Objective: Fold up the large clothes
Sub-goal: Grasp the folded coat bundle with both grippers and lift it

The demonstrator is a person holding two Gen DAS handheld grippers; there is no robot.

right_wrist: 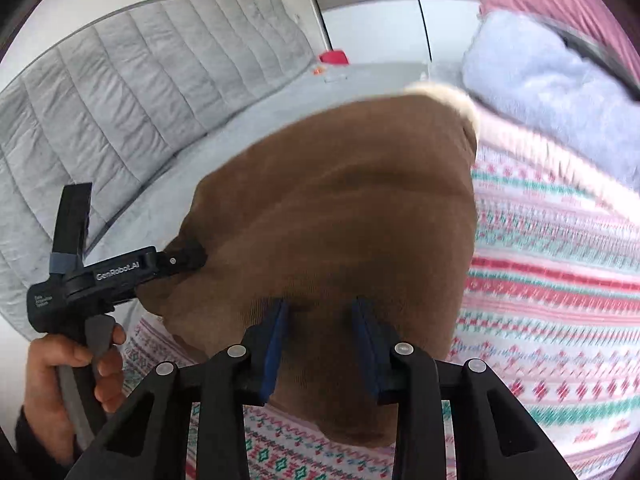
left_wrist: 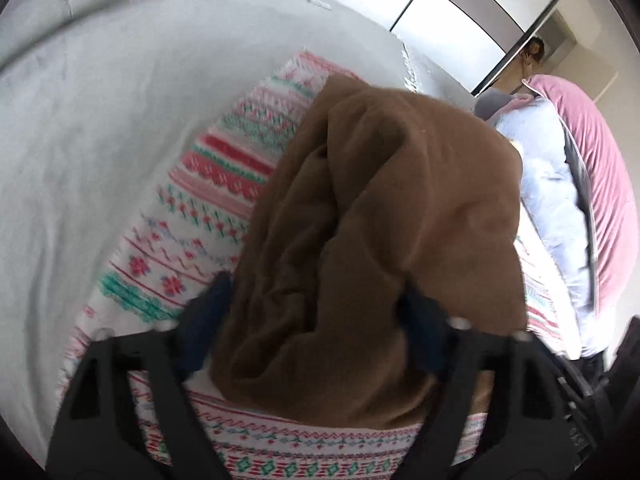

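Observation:
A brown garment (left_wrist: pixel 380 240) hangs bunched between both grippers above a patterned pink, red and green blanket (left_wrist: pixel 208 184). My left gripper (left_wrist: pixel 316 312) is shut on a thick bundle of the brown cloth, which fills the gap between its blue pads (left_wrist: pixel 420 320). In the right wrist view the brown garment (right_wrist: pixel 340 208) spreads wide, with a cream lining (right_wrist: pixel 440 96) at its far edge. My right gripper (right_wrist: pixel 322 312) is shut on its near edge. The left gripper (right_wrist: pixel 188 258) shows there too, clamped on the garment's left corner.
The patterned blanket (right_wrist: pixel 560 280) lies on a grey bed (left_wrist: pixel 80 140) with a quilted grey headboard (right_wrist: pixel 140 80). A pile of light blue and pink clothes (left_wrist: pixel 560 200) lies at the right. A red object (right_wrist: pixel 334 57) sits far back by a wardrobe.

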